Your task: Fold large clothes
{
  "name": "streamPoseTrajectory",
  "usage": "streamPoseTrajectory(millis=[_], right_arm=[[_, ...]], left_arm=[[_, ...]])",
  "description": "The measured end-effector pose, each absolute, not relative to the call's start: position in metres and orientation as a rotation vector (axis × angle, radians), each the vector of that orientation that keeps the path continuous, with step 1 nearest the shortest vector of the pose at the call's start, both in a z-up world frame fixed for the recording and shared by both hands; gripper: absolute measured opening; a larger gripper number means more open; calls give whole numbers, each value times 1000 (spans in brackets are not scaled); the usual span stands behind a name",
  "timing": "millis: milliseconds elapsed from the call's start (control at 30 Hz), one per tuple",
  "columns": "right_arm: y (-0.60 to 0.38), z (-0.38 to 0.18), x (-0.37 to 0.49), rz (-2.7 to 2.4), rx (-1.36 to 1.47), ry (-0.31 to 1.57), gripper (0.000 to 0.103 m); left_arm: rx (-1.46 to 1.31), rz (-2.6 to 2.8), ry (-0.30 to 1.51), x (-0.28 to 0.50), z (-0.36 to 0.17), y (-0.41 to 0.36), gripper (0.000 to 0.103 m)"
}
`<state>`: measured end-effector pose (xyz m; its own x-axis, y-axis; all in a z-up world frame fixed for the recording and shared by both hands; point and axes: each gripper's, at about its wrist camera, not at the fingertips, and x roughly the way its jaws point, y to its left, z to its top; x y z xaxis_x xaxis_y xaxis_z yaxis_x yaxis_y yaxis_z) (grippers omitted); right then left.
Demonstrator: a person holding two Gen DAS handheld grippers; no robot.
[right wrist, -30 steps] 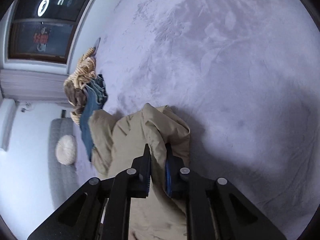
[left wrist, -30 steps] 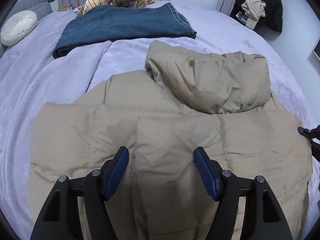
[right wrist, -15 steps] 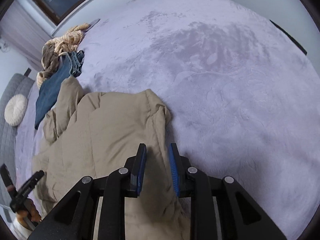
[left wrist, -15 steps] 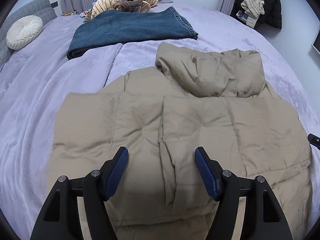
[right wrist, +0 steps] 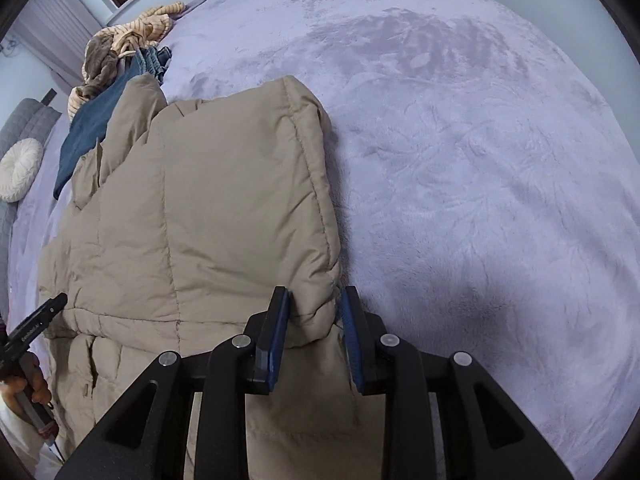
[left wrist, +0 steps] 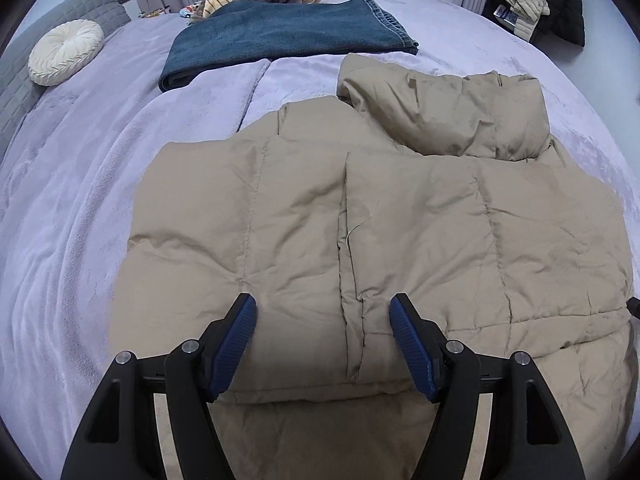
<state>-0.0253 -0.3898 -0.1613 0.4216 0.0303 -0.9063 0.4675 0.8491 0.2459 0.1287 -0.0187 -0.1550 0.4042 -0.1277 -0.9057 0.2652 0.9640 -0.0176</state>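
Tan puffer jacket [left wrist: 400, 220] lies folded on the lavender bedspread [right wrist: 480, 160].
Left gripper [left wrist: 324, 312] hovers over it, jaws wide and empty. Right gripper [right wrist: 314, 300] has just been opening; the jacket's folded edge sits between its pads, seemingly loose. The near hem is cut off behind both tools.
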Motion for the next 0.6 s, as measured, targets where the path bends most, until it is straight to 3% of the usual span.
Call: streamPoseTrajectory(millis=[100,400,433,500,533,600], right_arm=[[-390,-152,-41,-285,557,1127,44],[-376,-138,-86,-245,695,1176,62],[-374,-137,-90,-239,707,1184,62],[-370,-136,-98,-222,723,1200,67],[-368,-135,-101,-215,726,1204,74],[-364,-131,-107,-200,731,1209,74]], left_arm=[[132,-250,1163,117,-146,-14,71],[103,-270,1259,65,-120,-9,71],[101,-272,1270,59,-117,-10,73],[96,-262,1271,48,-111,-11,103],[90,-253,1252,42,-105,-11,103],[91,-245,1244,32,-98,-14,103]])
